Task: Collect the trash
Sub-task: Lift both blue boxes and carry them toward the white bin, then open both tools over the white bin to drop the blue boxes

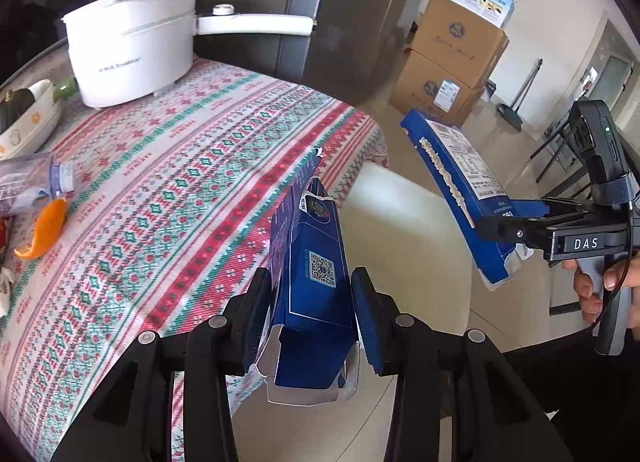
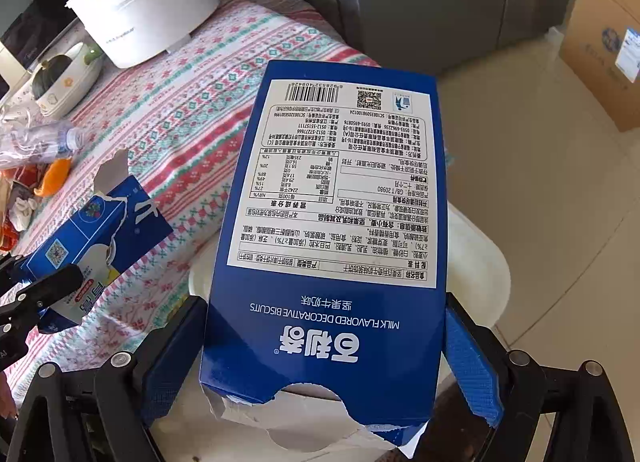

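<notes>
Two hand-held grippers each carry a torn blue biscuit box off the edge of a desk (image 1: 168, 181) covered with a patterned cloth.

The left gripper (image 1: 312, 314) has its jaws clamped on the narrow sides of a small box (image 1: 308, 262), torn open at both ends. It hangs over the desk edge, above a white, bin-like container (image 1: 400, 246) on the floor.

The right gripper (image 2: 324, 362) has its jaws pressed on the two long edges of a large box (image 2: 332, 189), label side facing the camera. The jaws sit near its torn bottom end, and most of the box juts forward over the same white container (image 2: 472, 258).

More trash lies on the desk: a crushed clear bottle (image 1: 36, 181), orange peel (image 1: 44, 234) and scraps beside them. A white pot (image 1: 128, 41) and a bowl (image 1: 28, 121) stand further back.

Likely risks:
- Both boxes are empty, torn card. A hard squeeze could buckle the walls, and the box could slip out.
- The large box is held near one end. A quick swing could make it pivot and drop onto the floor, beside the container.
- The two boxes hang near each other. If both are let go together, one could knock the other off course.
- Loose flaps could catch on the container rim.
</notes>
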The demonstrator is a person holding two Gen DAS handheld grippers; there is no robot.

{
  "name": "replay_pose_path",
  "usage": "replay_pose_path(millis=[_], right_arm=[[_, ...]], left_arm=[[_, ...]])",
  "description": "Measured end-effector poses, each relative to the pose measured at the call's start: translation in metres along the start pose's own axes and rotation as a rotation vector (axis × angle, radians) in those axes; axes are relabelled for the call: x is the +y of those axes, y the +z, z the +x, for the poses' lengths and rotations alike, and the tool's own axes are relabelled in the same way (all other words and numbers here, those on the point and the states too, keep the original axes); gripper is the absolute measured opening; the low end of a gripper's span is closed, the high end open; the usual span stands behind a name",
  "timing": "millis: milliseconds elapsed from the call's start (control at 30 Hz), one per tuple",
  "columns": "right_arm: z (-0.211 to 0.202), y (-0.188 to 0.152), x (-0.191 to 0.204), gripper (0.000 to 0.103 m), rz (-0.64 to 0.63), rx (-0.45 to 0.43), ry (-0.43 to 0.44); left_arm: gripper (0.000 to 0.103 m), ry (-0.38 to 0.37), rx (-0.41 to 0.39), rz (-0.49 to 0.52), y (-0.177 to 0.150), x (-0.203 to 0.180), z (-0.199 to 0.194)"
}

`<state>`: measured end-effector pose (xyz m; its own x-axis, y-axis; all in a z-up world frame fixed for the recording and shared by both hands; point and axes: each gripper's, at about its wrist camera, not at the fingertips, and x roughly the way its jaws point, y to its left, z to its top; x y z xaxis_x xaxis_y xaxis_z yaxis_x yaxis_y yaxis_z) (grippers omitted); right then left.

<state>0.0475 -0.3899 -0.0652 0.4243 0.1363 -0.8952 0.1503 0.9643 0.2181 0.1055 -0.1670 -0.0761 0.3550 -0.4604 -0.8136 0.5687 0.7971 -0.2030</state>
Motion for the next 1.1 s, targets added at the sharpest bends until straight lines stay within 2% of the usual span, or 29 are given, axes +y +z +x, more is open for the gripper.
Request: replay_pose_path(millis=[500, 800, 833, 867, 900, 967, 1100], right_arm=[[0.005, -0.013, -0.021, 0.093, 0.02, 0.03, -0.029], [0.005, -0.019, -0.037, 0.093, 0.053, 0.044, -0.045], [0.006, -0.018, -0.037, 0.093, 0.055, 0.047, -0.047], [0.007, -0.019, -0.038, 0.093, 0.056, 0.05, -0.049], [0.007, -0.019, -0.039, 0.093, 0.057, 0.054, -0.051], [0.009, -0.019, -0.041, 0.093, 0.057, 0.062, -0.055], [0.011, -0.02, -0.043, 0.093, 0.052, 0.073, -0.057]], left_arm=[[0.044, -0.138, 0.054, 0.035, -0.003, -0.039, 0.038], [0.047, -0.141, 0.062, 0.047, 0.0, -0.049, 0.061], [0.052, -0.143, 0.059, 0.037, 0.001, -0.047, 0.062], [0.063, -0.142, 0.066, 0.027, 0.002, -0.045, 0.064], [0.068, -0.129, 0.066, 0.017, 0.004, -0.043, 0.065], [0.086, -0.097, 0.057, 0.009, 0.006, -0.04, 0.062], [0.091, -0.071, 0.039, 0.0, 0.009, -0.03, 0.05]])
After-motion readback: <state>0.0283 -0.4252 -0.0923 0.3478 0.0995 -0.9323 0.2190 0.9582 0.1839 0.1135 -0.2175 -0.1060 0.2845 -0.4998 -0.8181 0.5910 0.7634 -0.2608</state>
